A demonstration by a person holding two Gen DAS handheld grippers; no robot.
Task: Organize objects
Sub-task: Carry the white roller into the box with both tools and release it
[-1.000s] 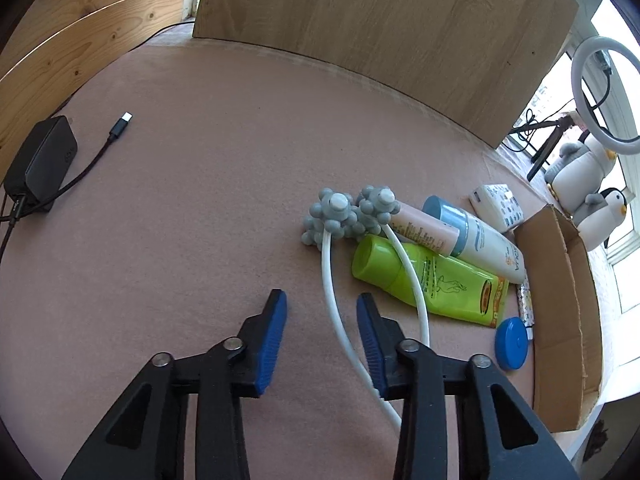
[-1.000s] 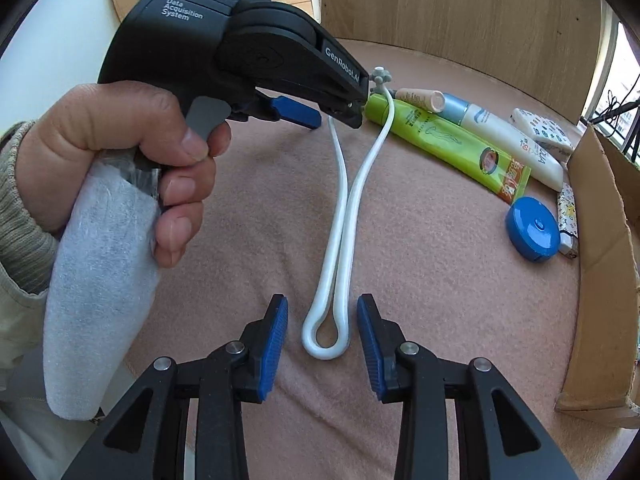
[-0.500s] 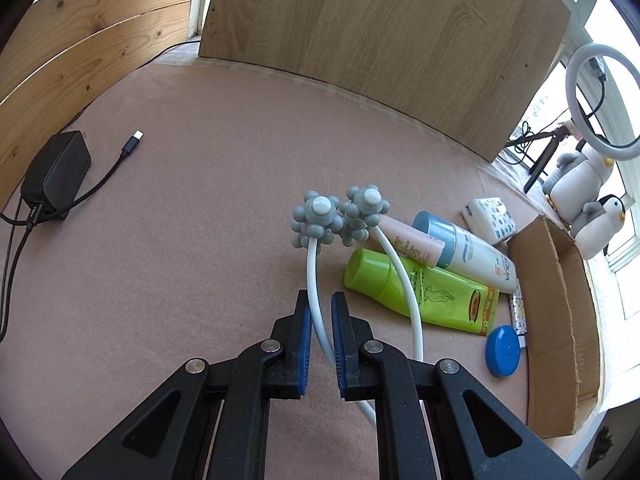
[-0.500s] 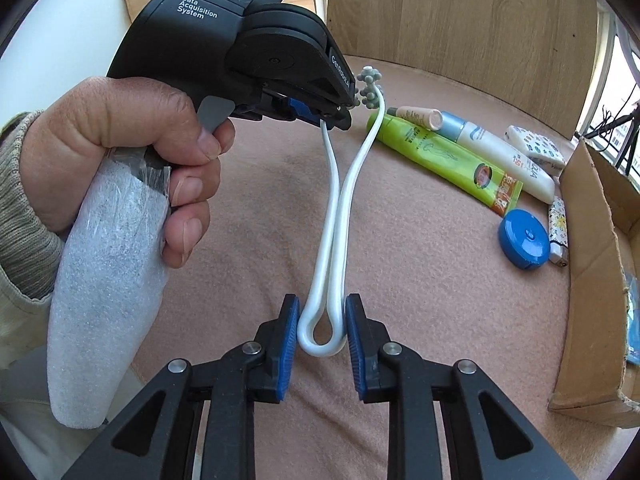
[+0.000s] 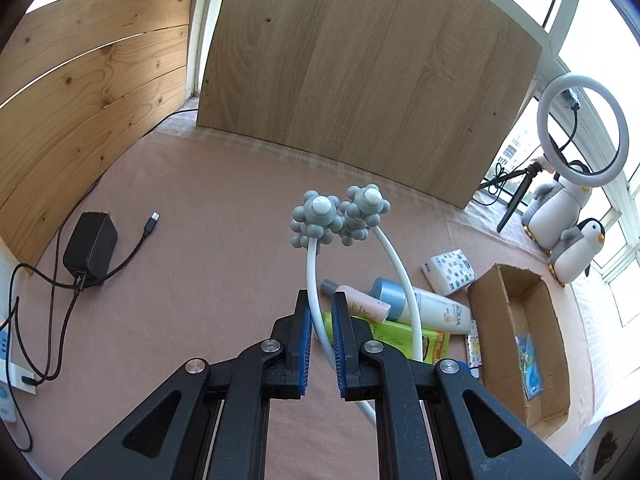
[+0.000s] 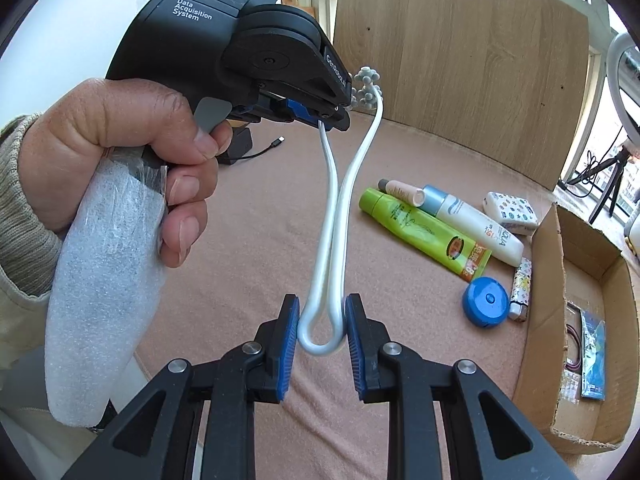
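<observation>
Both grippers are grasping the massager (image 6: 334,216) above the table (image 5: 200,200): left gripper (image 5: 320,320) pinching one prong, right gripper (image 6: 322,330) clenching its looped end.

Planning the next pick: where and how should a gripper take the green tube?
Grip the green tube across its round body near the cap end, from above. It lies flat; the pink tube and white bottle crowd its far side, so keep the fingers clear of them.

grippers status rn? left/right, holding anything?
Left gripper: shut on one white arm of the massager, lifted off the table.
Right gripper: shut on the massager's looped end, both pads touching it.
</observation>
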